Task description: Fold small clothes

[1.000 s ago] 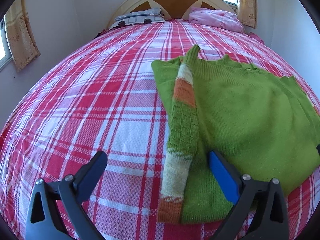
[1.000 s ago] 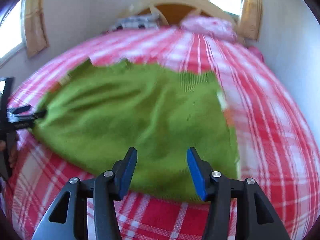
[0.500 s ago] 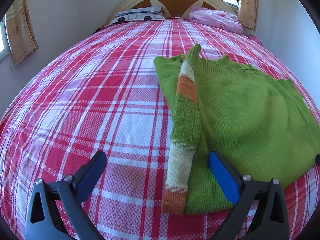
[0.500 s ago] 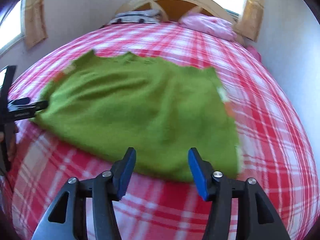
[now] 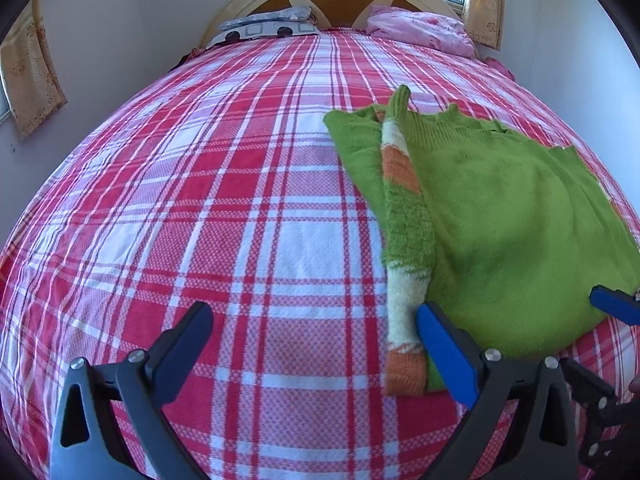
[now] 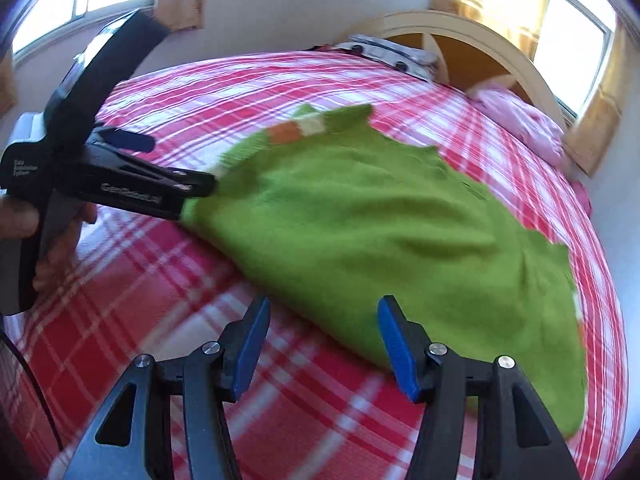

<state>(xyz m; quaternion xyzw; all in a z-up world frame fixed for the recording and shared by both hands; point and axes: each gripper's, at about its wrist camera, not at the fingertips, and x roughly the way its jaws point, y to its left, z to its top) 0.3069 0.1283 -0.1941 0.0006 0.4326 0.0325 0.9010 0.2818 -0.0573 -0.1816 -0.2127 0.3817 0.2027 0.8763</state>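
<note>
On the plaid bed (image 5: 248,208), both the left gripper (image 5: 316,334) and right gripper (image 6: 320,330) gape empty; I'd pinch the green sweater (image 6: 360,216)'s near hem evenly.

Left hand-held gripper (image 5: 314,342): black plastic frame, triangular cut-outs, silver screws, blue pad on one finger. Right hand-held gripper (image 6: 322,344): identical frame, blue pads (image 6: 396,346). Bare-skinned hand (image 6: 56,236); white lettering, partly blurred.
</note>
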